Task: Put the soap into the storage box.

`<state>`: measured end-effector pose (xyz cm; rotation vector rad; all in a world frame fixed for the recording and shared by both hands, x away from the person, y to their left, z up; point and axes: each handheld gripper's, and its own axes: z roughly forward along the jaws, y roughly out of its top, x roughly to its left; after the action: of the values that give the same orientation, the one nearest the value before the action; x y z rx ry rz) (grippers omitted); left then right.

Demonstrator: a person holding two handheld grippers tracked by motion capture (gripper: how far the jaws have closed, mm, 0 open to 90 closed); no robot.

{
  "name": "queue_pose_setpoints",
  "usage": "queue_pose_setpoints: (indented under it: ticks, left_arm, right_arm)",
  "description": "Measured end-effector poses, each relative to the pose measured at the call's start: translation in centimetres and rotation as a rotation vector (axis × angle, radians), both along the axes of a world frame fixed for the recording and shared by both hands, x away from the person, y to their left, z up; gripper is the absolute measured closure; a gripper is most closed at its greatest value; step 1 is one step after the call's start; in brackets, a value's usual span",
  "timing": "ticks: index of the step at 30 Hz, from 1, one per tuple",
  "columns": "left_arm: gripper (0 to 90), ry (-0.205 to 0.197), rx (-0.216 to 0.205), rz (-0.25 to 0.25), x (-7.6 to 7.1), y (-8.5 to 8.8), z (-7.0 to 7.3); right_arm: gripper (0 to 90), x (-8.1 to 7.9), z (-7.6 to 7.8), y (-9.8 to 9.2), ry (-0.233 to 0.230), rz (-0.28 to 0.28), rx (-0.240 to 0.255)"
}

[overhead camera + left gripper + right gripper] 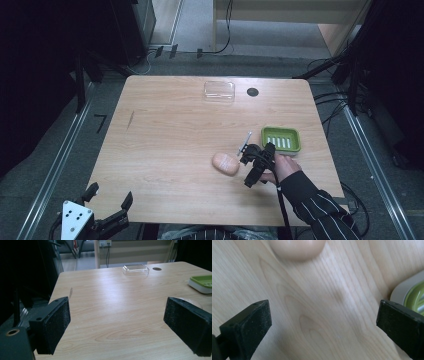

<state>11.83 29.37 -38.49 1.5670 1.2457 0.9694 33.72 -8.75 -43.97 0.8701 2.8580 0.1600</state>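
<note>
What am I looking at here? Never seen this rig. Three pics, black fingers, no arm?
No robot arm: a person holds a hand gripper in each hand. The high view looks down on a wooden table. The other two pictures come from cameras riding on each gripper, looking along its fingers. The right gripper hovers open between a peach soap bar and a green soap dish, holding nothing. The left gripper waits open at the table's near-left edge, also holding nothing. A clear plastic lid lies at the far side.
</note>
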Motion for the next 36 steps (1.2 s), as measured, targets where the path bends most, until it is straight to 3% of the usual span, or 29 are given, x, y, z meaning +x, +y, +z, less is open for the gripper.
queue_pose_setpoints:
  ticks: [17,28,36]
  left_arm:
    - [7.2,-0.002,-0.005,0.001,-0.1,0.2,0.0]
    - [7.2,-0.002,-0.007,0.007,-0.1,0.2,0.0]
    - [7.2,-0.002,-0.01,0.011,-0.2,0.2,0.0]
  right_arm:
    - [1.2,2.0,0.4,3.9,0.015,0.054,0.035]
    - [0.0,3.6,0.1,6.0,0.047,0.076,0.069]
    - [1.2,4.4,-0.9,7.1,0.066,0.088,0.055]
